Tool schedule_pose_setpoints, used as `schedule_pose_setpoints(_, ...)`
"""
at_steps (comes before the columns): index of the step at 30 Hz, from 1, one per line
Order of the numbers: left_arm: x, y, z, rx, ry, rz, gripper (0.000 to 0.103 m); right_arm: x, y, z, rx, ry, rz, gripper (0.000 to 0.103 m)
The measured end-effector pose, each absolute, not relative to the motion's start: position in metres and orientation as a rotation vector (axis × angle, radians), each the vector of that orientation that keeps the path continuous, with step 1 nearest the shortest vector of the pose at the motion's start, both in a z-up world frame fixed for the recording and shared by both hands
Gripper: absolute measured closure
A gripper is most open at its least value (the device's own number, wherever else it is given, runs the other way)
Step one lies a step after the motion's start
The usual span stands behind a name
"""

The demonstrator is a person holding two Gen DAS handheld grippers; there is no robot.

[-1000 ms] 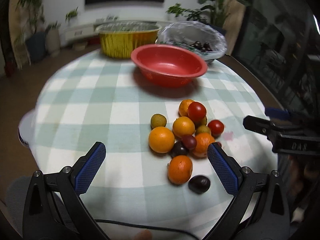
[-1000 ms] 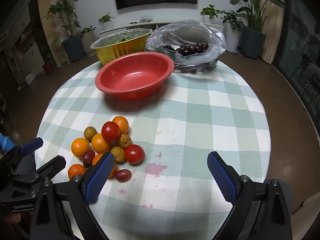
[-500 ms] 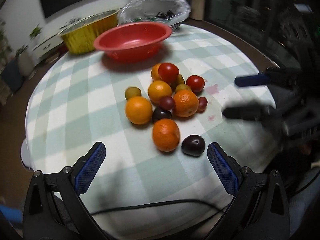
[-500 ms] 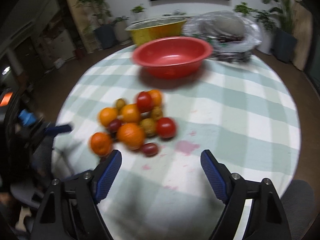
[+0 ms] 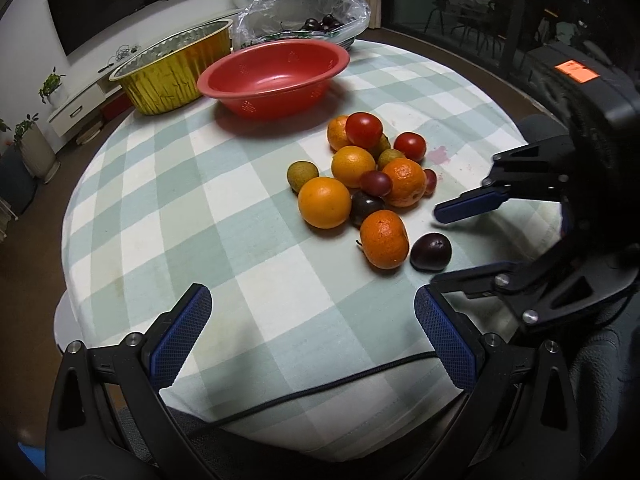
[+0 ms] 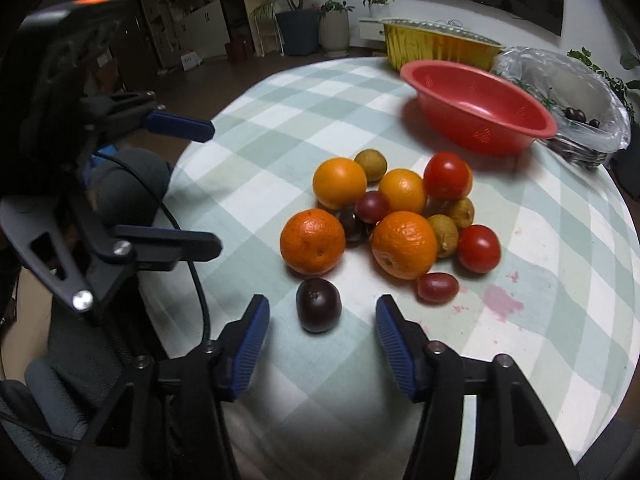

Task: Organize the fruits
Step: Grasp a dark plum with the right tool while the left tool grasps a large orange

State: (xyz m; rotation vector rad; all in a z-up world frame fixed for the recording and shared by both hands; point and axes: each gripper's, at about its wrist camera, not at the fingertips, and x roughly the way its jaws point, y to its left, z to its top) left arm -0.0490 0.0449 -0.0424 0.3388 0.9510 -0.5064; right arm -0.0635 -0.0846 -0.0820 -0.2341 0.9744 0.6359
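Fruit heap [image 5: 362,178] in a tight cluster near the middle of the round table [image 5: 180,216], on a green and white checked cloth. Four oranges with dimpled skin, two glossy red tomatoes, small yellow-green round fruits, dark purple plums and one reddish grape at the edge. One dark plum [image 6: 318,305] lying apart from the heap, on the near side, smooth and almost black, with a small stem mark on top.

Right tool [image 6: 320,330] wide open, holding nothing, blue pads on either side of this plum but not touching it. Left tool [image 5: 312,338] open even wider, also with nothing between its pads, low over the bare cloth, well apart from the heap.

Behind the heap, red bowl [image 5: 276,76], without fruit inside. Further back, gold foil pan [image 5: 174,76] and clear plastic bag [image 5: 304,12] with dark cherries.
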Motion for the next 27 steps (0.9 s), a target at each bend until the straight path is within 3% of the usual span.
schedule_pose_setpoints(9,-0.045,0.043,-0.042,0.303,0.944,-0.557,0.001,-0.061,-0.073,-0.091,-0.292,0.974,0.662,0.063)
schedule_pose_setpoints(11,-0.044,0.039,-0.042,0.305,0.945,-0.573,0.003,-0.061,-0.074,-0.091,-0.309,0.966,0.649,0.073)
schedule_pose_setpoints(18,-0.042,0.020,-0.047,0.338,0.953,-0.633,0.006,-0.063,-0.082,-0.088,-0.288,0.966,0.657,0.077)
schedule_pose_setpoints(22,-0.035,0.005,-0.056,0.341,0.995,-0.650,0.022,-0.059,-0.101,-0.079,-0.205,0.967,0.637,0.077)
schedule_pose_setpoints(24,-0.032,-0.001,-0.061,0.333,1.017,-0.659,0.038,-0.057,-0.115,-0.075,-0.163,0.964,0.615,0.077)
schedule_pose_setpoints(27,-0.029,-0.008,-0.067,0.308,1.043,-0.661,0.045,-0.057,-0.129,-0.070,-0.134,0.955,0.586,0.077)
